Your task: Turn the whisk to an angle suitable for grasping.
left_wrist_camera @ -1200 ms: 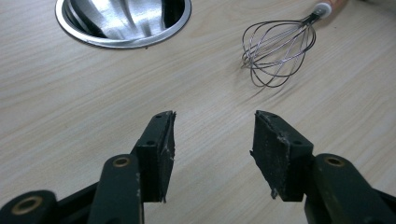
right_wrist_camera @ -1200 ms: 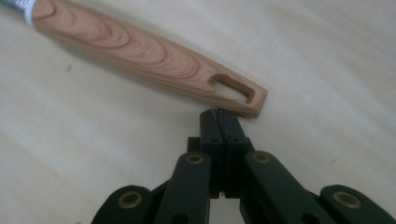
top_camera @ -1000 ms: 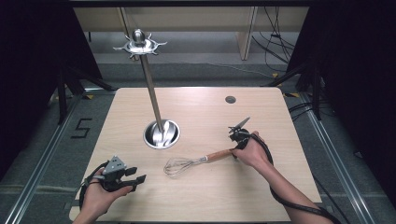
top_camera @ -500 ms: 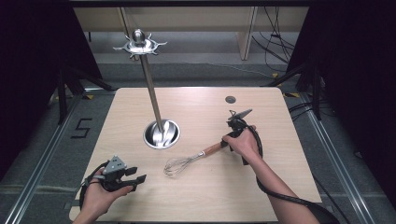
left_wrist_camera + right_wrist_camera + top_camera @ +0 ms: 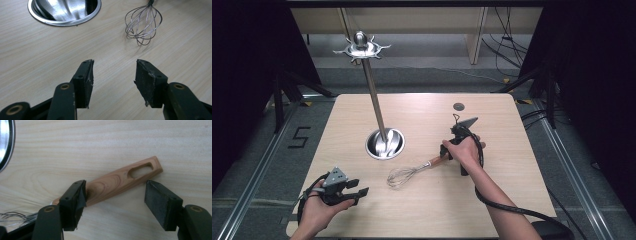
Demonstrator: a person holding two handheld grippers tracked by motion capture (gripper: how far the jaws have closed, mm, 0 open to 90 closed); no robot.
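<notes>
A wire whisk [image 5: 401,176] with a wooden handle [image 5: 434,161] lies flat on the table, right of centre. My right gripper [image 5: 444,151] hovers at the handle's end. Its jaws have just been opening. In the right gripper view the slotted handle [image 5: 120,180] lies between the wide-apart jaws of the right gripper [image 5: 116,188], and the right pad [image 5: 160,202] stands clear of it. My left gripper [image 5: 360,192] rests near the table's front left corner, open, nothing between its jaws. The left gripper view has that gripper [image 5: 113,72] facing the whisk's wire head [image 5: 143,26].
A steel utensil stand rises from a round base [image 5: 385,143] at mid-table, its pole ending in a hooked crown [image 5: 362,48]. The base's rim [image 5: 62,22] is ahead of the left gripper. A small dark hole [image 5: 459,106] marks the far right tabletop.
The right hand has shifted a little leftward along the whisk handle, and the handle's end has swung slightly away from the front edge. The left hand has stayed put.
</notes>
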